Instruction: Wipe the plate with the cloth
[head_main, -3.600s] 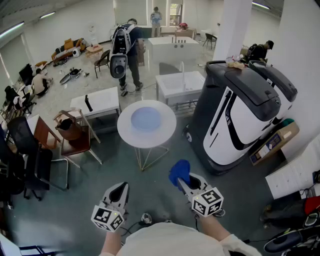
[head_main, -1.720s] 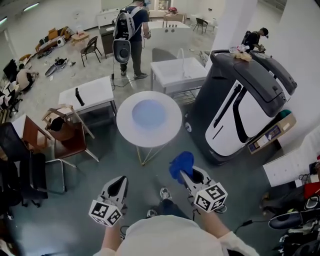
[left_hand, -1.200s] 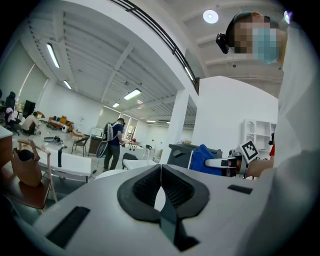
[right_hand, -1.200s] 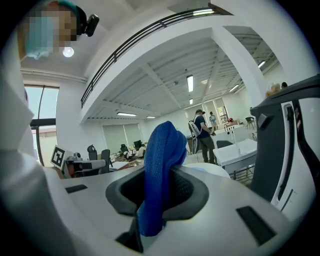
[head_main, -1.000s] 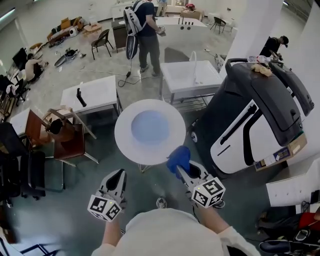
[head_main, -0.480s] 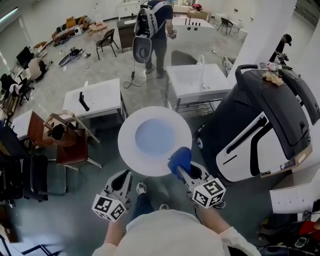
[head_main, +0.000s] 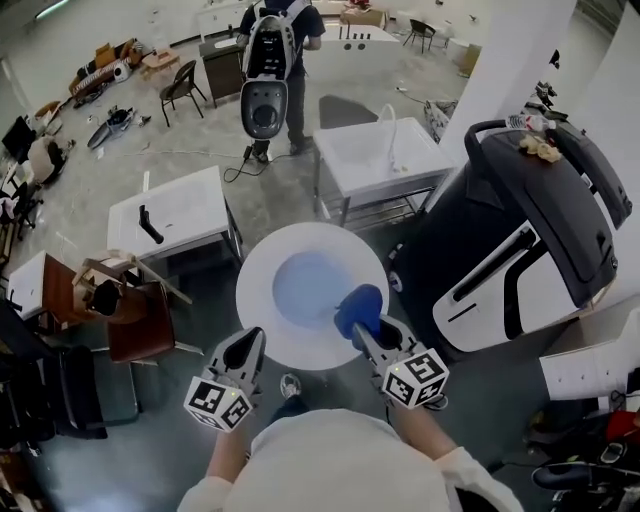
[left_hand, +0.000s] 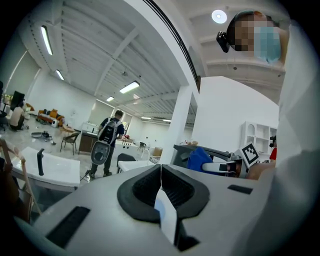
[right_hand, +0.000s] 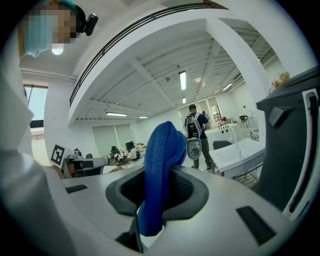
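Between its jaws the right gripper (right_hand: 158, 202) is pinching a blue cloth (right_hand: 162, 160); the cloth is bunching up and sticking out past the fingertips. Seen from the head view, the cloth is sitting over the near right edge of the plate (head_main: 300, 288), just ahead of the gripper. Contact with the plate can't be told. The plate is pale blue and is lying in the middle of a round white table (head_main: 262, 262), directly ahead of both grippers.

Left of the right gripper and well apart from it, the left gripper (head_main: 247, 343) is keeping its jaws pressed together with nothing between them. Its tip is hanging at the table's near rim.

Right of the right gripper, a big black-and-white machine (head_main: 520, 230) is standing on the floor. Beyond the table a white sink unit (head_main: 375, 160) is standing, and farther off a person with a backpack (head_main: 270, 55) is facing away. Left of the left gripper, a small white desk (head_main: 180, 205) and a brown chair (head_main: 135, 325) are standing.
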